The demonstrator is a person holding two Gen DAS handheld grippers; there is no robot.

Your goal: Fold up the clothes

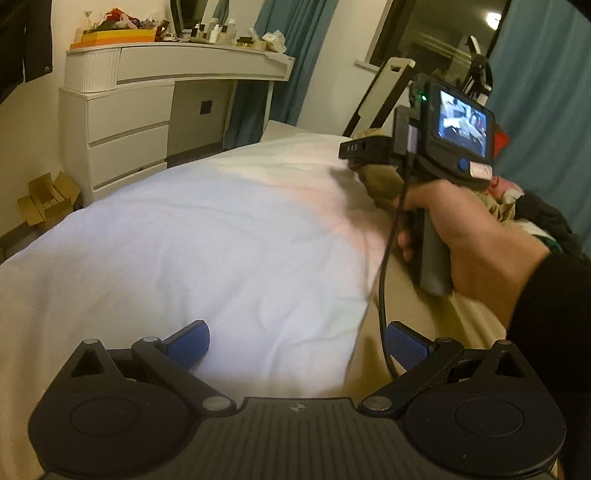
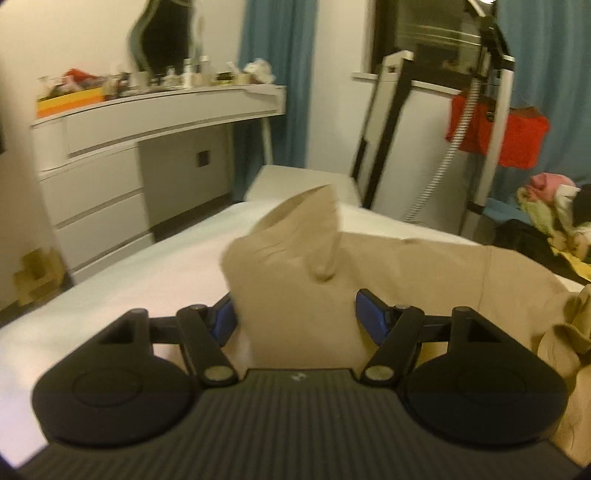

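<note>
Tan cloth [image 2: 295, 280] crumpled, right claw [image 2: 295, 317] spread

Holding two grippers apart over the bed.
Keeping the left gripper [image 1: 297, 341] spread wide and empty; gripping the right gripper [image 2: 295, 314] by its handle in a bare hand [image 1: 469, 236], blue pads [image 2: 371, 314] parted around tan fabric.

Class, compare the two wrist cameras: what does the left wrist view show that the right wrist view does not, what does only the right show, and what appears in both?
Only the left wrist view shows the person's hand gripping the other gripper's handle, its small screen, and the open left gripper over the white sheet. Only the right wrist view shows the right gripper around a raised fold of the beige garment, and a red bag. Both show the white dresser and blue curtains.
</note>
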